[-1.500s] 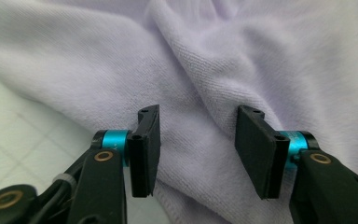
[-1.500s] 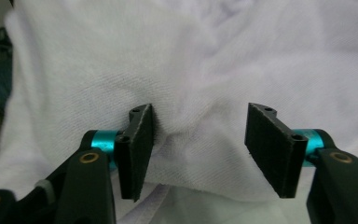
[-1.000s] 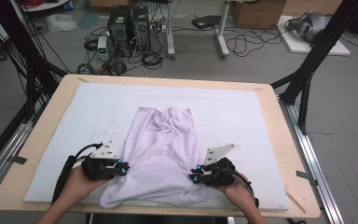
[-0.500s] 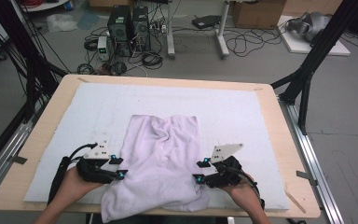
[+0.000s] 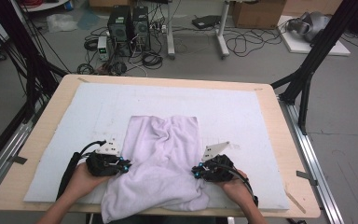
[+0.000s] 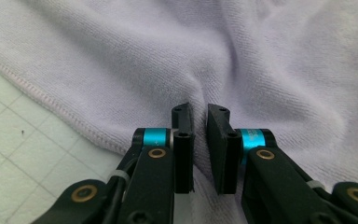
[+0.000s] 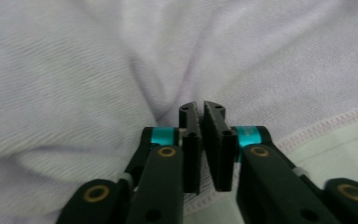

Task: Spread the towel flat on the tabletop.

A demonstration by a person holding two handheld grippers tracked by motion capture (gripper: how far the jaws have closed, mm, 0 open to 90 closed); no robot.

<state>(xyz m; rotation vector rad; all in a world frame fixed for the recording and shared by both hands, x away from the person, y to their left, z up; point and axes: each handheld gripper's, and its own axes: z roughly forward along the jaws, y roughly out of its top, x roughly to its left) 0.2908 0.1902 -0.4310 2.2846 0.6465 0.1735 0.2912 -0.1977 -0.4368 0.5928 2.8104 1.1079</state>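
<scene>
Both tools are down on the towel point(image 5: 163, 163), one at each side edge near the person's end, and each has just been closing its jaws. The left tool point(image 6: 199, 114) stands nearly together, a thin ridge of cloth pinched up between the jaw tips; the right tool point(image 7: 201, 109) is clamped tighter on a similar fold. To do this step well, I judge both grips should bite past the stitched hem, not just the nap, and the two hands should lift and carry evenly so the cloth does not skew or slip from one side. The left grip looks the shallower of the two and worth checking before any pull. The towel is pale lilac terry, soft and limp, lying rumpled ahead of and between the tools on the white mat point(image 5: 242, 112) of the tabletop point(image 5: 51, 107), with a deep crease running down its middle; its near edge droops over the tabletop's front rim behind the tools.
</scene>
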